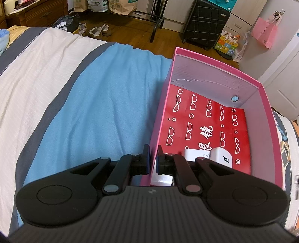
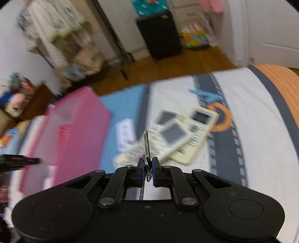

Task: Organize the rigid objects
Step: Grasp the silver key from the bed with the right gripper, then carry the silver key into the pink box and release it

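- Pink box (image 1: 269, 104) wall is pinched by the left claw (image 1: 153, 158), steadying it on the bed (image 1: 104, 93).
- Right claw (image 2: 148, 168) grips a key (image 2: 146, 144), remotes (image 2: 186, 134) at one o'clock awaiting boxing.

I'm over a bed (image 1: 56, 78), bedspread white, grey and blue. Wood floor (image 1: 130, 33) past it at 12 o'clock. Black suitcase (image 1: 205, 24) at 1 o'clock, against a white drawer unit (image 1: 241, 24). Black metal rack (image 1: 157, 20) beside it, paper bags (image 1: 121, 6) underneath. Brown wooden dresser (image 1: 37, 13) at 10 o'clock. White door (image 1: 280, 74) at 2 o'clock, pink bag (image 1: 264, 33) hanging near it.
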The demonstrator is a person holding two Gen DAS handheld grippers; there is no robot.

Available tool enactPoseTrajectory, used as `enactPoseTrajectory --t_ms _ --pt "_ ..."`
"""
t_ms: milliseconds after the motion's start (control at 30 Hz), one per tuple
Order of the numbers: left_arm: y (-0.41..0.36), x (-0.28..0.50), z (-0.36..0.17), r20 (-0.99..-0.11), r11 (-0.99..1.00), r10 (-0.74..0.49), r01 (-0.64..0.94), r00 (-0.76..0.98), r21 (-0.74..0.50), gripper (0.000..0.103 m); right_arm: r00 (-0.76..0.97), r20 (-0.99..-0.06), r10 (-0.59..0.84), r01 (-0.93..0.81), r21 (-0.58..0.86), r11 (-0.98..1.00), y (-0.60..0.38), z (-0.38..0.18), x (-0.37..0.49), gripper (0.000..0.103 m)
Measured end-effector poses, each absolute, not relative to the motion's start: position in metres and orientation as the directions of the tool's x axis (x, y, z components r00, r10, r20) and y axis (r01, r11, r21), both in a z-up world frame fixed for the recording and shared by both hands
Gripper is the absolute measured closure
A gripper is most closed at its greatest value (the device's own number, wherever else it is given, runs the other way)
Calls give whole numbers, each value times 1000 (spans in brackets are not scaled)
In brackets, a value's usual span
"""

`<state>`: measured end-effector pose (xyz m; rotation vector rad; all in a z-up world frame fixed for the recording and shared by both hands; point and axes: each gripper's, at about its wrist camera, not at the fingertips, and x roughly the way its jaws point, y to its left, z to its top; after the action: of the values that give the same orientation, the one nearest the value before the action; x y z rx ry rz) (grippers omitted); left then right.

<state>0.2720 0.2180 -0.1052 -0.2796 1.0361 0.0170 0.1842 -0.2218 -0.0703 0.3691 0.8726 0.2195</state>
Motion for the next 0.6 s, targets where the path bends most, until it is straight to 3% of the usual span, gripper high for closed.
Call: enactPoseTrajectory --t_ms 167,367,467,600 --pt "218 272 -105 -851 965 -113 -147 512 -216 97 613 -599 515 -246 475 845 -178 -25 174 93" --pt "223 271 -105 -849 959 -134 -149 512 -241 97 459 -605 650 -464 461 756 -99 -11 182 93" --pt "223 271 -105 -848 960 -134 -144 514 -239 97 446 -635 631 -500 407 764 -70 -21 190 93" --pt "220 268 -102 -844 966 -124 -130 522 -222 97 492 -712 502 -466 272 842 -47 -42 198 93"
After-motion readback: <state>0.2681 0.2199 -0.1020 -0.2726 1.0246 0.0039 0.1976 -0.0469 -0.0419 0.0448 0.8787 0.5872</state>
